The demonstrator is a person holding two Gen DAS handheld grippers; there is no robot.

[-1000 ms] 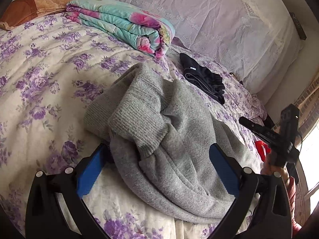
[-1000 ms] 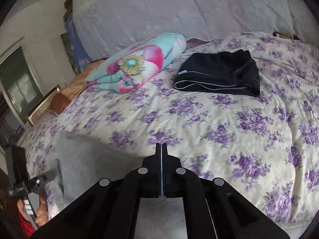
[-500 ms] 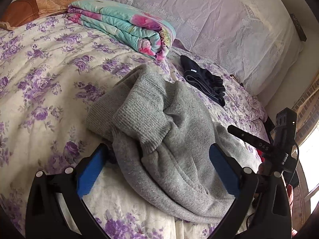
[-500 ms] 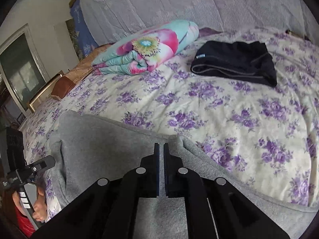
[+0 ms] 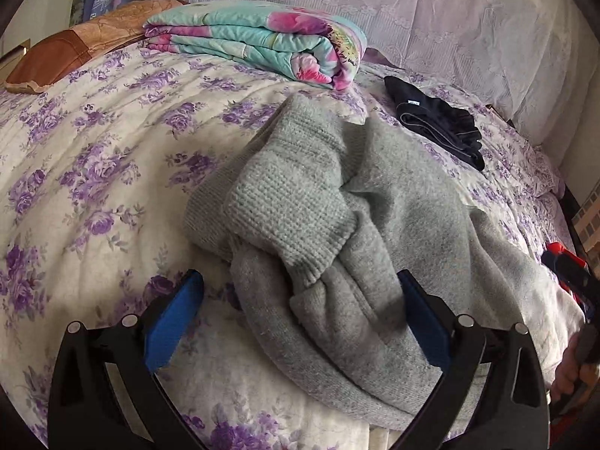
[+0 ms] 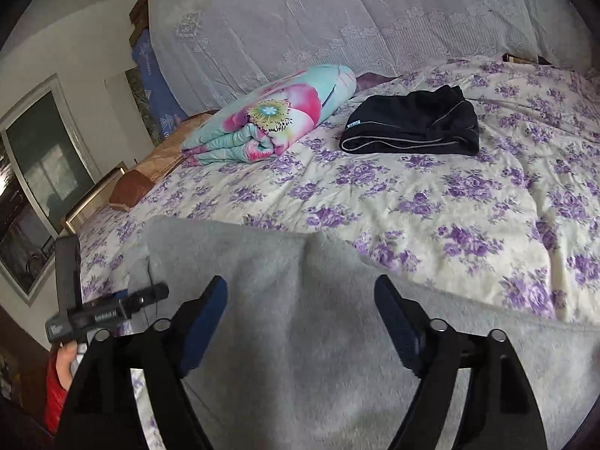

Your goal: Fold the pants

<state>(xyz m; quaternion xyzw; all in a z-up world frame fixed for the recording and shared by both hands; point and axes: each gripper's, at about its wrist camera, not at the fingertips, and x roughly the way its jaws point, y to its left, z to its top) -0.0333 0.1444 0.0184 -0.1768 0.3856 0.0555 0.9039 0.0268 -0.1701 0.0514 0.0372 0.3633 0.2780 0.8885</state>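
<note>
Opening from a shut pinch a second ago, the right gripper spreads its jaws over the grey pants heaped on the floral bed, left gripper wide, gripping nothing; the dark garment's label unreadable.

This is a bedroom in a home: a wide bed fills both views, spread with a cream quilt printed in purple roses and backed by a white lace cover at its head. On it lie a folded turquoise and pink floral blanket, a brown pillow and clothes, grey knit pants and a folded dark garment. A framed window sits in the plain wall beside the bed.
</note>
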